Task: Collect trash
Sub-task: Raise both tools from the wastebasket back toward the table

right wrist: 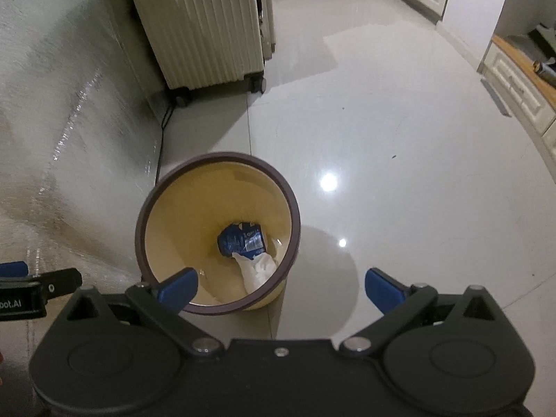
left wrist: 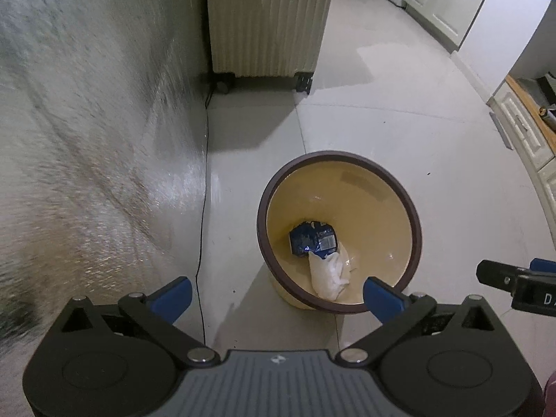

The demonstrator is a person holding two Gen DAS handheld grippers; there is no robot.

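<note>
Left gripper (left wrist: 278,295): black plastic body, 2 round housings, 2 angled linkage arms on silver pivot bolts, blue fingers (left wrist: 173,297). Centre plate is grey, ribbed, with a small white logo. Right gripper (right wrist: 281,290): same black body, same 2 linkage arms, silver bolts, blue fingers (right wrist: 382,288), but its centre plate is plain black with 1 small screw. White lettering on each gripper's side, only partly readable from the other camera.

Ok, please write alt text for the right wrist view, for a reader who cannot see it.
Open right tongs hover empty above a yellow bin on a glossy floor; inside lie a blue wrapper and a white tissue. A cream suitcase stands behind, by the wall.
</note>
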